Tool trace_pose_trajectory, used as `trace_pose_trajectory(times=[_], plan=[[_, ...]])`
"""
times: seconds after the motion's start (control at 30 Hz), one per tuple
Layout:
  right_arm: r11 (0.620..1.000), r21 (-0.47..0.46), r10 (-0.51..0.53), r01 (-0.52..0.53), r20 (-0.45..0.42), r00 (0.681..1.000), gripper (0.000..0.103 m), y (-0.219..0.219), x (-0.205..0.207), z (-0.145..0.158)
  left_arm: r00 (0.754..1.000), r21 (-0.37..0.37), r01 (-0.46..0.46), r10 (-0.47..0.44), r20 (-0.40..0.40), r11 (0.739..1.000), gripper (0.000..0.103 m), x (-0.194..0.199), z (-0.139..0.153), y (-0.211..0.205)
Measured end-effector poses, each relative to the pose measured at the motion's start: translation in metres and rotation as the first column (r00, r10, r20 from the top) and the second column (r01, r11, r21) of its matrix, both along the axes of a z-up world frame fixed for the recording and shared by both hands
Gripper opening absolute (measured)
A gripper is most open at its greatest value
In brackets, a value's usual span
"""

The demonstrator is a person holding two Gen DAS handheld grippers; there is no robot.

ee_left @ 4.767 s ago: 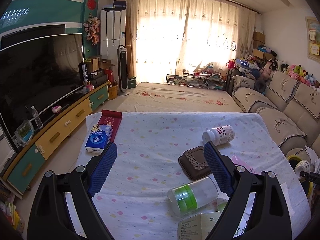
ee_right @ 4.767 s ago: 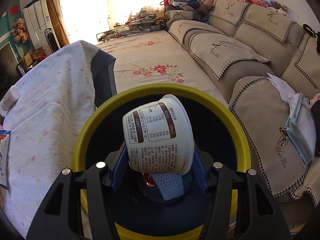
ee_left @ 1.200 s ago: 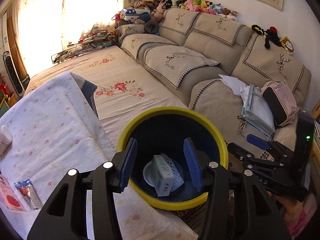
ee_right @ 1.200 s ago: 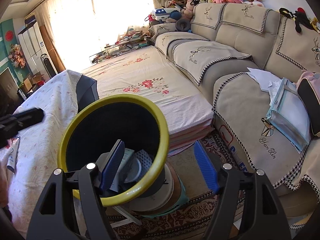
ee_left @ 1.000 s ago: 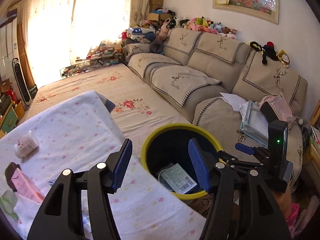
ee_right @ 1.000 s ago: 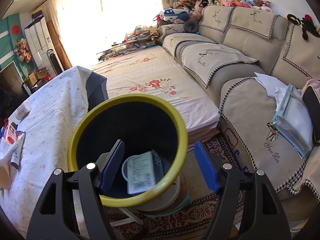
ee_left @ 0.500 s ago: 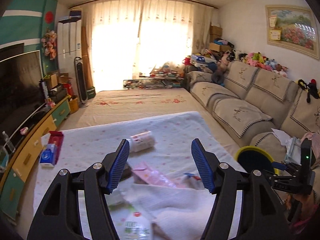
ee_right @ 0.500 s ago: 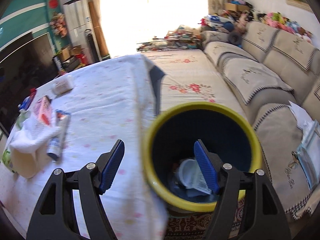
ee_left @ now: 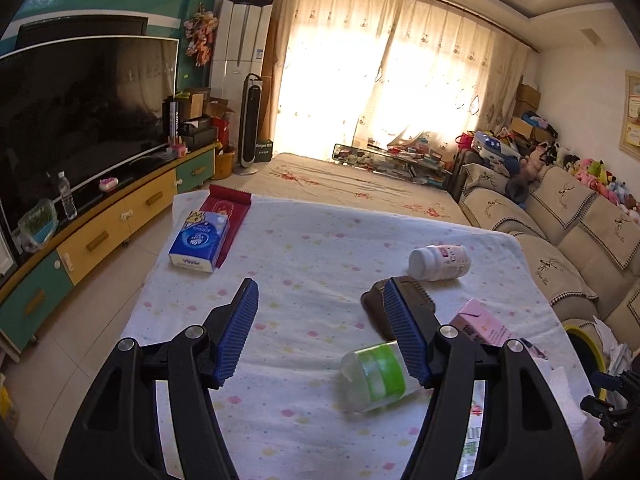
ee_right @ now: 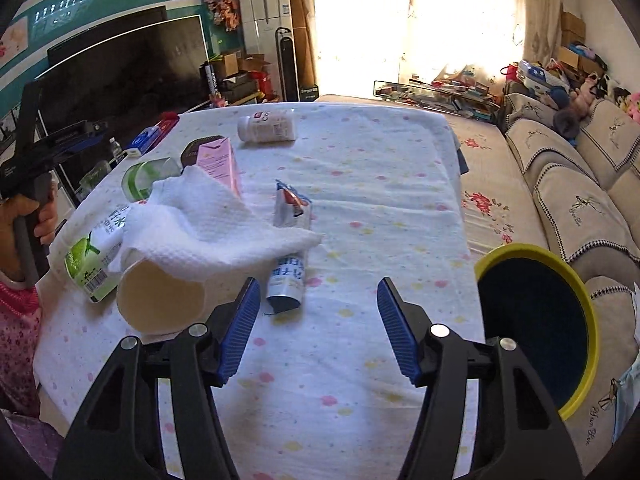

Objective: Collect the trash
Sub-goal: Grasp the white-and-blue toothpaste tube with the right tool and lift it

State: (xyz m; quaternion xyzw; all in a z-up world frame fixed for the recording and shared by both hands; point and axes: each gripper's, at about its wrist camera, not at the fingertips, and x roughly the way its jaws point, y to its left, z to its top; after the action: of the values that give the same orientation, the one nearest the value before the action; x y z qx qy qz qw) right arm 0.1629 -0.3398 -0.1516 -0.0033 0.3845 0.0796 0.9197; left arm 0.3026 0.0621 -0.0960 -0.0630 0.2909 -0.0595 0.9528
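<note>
- Both grippers hang over the near edge of the table [ee_right: 360, 360], empty. The left gripper [ee_left: 324, 330] has its fingers wide apart, and so does the right gripper [ee_right: 314, 326].
- The bin [ee_right: 584, 292] stands just off the table's right edge, beside the sofa [ee_right: 580, 208]. Its inside is dark in this view, so I cannot tell what it holds.
- Much seems left to collect, judging by what lies on the cloth.
- Nearest the right gripper, by the near edge, lies a squeezed tube [ee_right: 289, 256], with a paper cup [ee_right: 160, 304] on its side to the left.
- A white tissue [ee_right: 212, 224] drapes over the cup and partly covers a green-printed packet [ee_right: 90, 260] at the near-left corner.
- The tissue may have to go first, since it hides what is under it.
- Just ahead of the left gripper lies a clear jar [ee_left: 376, 376] with a green band, touching or just beside the right finger.
- Beyond it sit a brown box [ee_left: 400, 304] and a pink carton [ee_left: 484, 326], close together.
- A white bottle [ee_left: 440, 262] lies toward the far-right corner.
- At the far-left corner rests a blue tissue pack [ee_left: 200, 242] on a red sleeve [ee_left: 228, 210], probably not trash.
- A TV [ee_left: 80, 100] stands well beyond the left edge.
</note>
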Motion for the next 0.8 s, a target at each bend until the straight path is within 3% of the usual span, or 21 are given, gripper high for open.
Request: trace_pose_trajectory(times=[0.1, 0.5, 0.53, 0.6, 0.8], plan=[[1.0, -0.006, 0.02, -0.021, -0.018, 1.0, 0.055, 0.012, 0.007, -0.007, 0.999, -0.022, -0.017, 0.017, -0.034, 1.0, 0.065, 0.003, -0.01, 0.003], [1.0, -0.014, -0.02, 0.019, -0.083, 0.996, 0.039, 0.017, 0.036, -0.032, 1.0, -0.008, -0.005, 0.005, -0.011, 1.0, 0.068, -0.004, -0.012, -0.011], [1.0, -0.016, -0.019, 0.018, -0.084, 0.996, 0.037, 0.017, 0.037, -0.032, 1.0, -0.008, -0.006, 0.006, -0.012, 1.0, 0.068, -0.004, -0.012, -0.012], [1.0, -0.007, -0.014, 0.013, -0.091, 0.996, 0.02, 0.016, 0.038, -0.033, 1.0, -0.008, -0.004, 0.004, -0.013, 1.0, 0.068, -0.005, -0.012, -0.012], [0.999, 0.007, -0.041, 0.042, -0.08, 0.996, 0.014, 0.006, 0.037, -0.029, 1.0, -0.009, -0.007, 0.006, -0.016, 1.0, 0.068, -0.005, -0.014, -0.011]])
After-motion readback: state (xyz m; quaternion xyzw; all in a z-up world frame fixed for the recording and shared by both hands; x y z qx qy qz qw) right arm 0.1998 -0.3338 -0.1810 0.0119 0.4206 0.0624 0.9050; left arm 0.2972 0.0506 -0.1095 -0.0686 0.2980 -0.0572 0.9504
